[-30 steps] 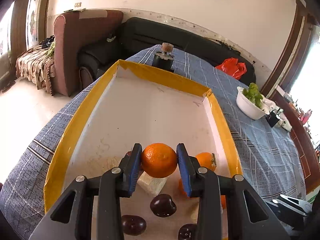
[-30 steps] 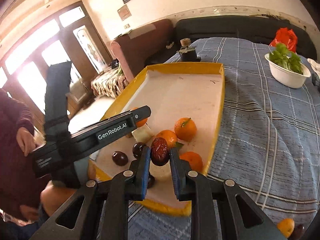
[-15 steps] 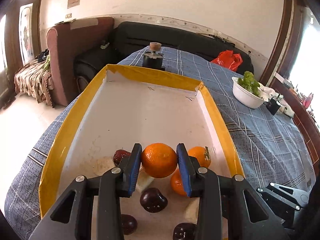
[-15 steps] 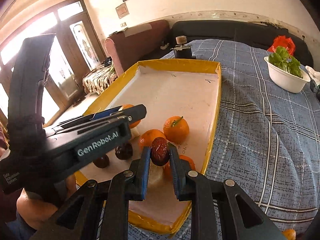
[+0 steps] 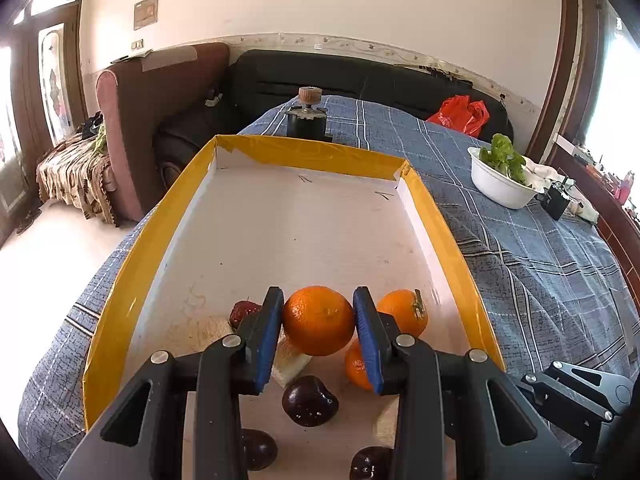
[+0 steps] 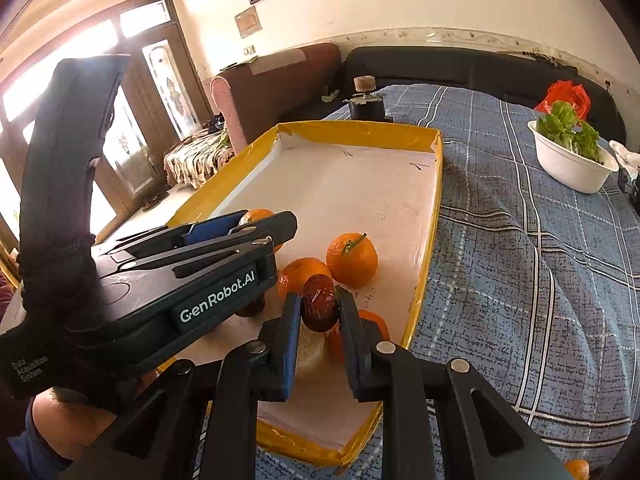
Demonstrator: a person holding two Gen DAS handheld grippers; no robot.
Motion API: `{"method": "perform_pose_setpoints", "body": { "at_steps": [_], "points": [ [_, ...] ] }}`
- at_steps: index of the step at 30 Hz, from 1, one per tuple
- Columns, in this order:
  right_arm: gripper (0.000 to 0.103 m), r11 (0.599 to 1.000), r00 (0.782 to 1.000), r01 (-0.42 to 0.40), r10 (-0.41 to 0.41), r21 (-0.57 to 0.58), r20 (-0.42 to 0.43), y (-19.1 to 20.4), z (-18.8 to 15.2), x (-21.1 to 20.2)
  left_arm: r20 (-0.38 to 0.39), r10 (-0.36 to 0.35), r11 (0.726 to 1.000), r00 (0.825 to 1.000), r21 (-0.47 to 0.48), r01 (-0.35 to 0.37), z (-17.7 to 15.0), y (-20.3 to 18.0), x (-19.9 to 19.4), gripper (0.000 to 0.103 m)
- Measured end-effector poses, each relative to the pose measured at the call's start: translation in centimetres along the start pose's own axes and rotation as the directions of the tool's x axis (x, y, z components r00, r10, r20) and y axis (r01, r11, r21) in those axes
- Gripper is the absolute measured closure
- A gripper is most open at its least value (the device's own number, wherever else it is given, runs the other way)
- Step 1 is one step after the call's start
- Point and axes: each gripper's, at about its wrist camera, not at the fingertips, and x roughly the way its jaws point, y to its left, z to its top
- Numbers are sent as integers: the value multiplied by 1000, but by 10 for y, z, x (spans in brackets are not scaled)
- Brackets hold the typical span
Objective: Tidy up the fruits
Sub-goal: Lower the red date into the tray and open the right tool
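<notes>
Left tongs (image 5: 319, 330) are clamped across the middle of an orange (image 5: 319, 320), firm but round and liable to roll, while right tongs (image 6: 319, 312) pinch a small, glossy, slippery red date (image 6: 318, 307), both held above the yellow-rimmed tray (image 5: 440, 216).

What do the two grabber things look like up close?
Both are black plastic tongs with angular arms and round silver rivets. The left gripper and the right gripper have flat blue pads inside their fingers. The left one's side carries white lettering, GenRobot.AI, and a tall black handle.
</notes>
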Motion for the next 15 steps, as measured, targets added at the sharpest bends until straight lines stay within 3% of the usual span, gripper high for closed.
{"method": "perform_pose_setpoints", "body": {
  "at_steps": [15],
  "points": [
    [80, 1000, 1000, 15, -14, -23, 8, 2, -1, 0, 5, 9, 1000, 1000, 8, -9, -1, -2, -2, 68]
  ]
}}
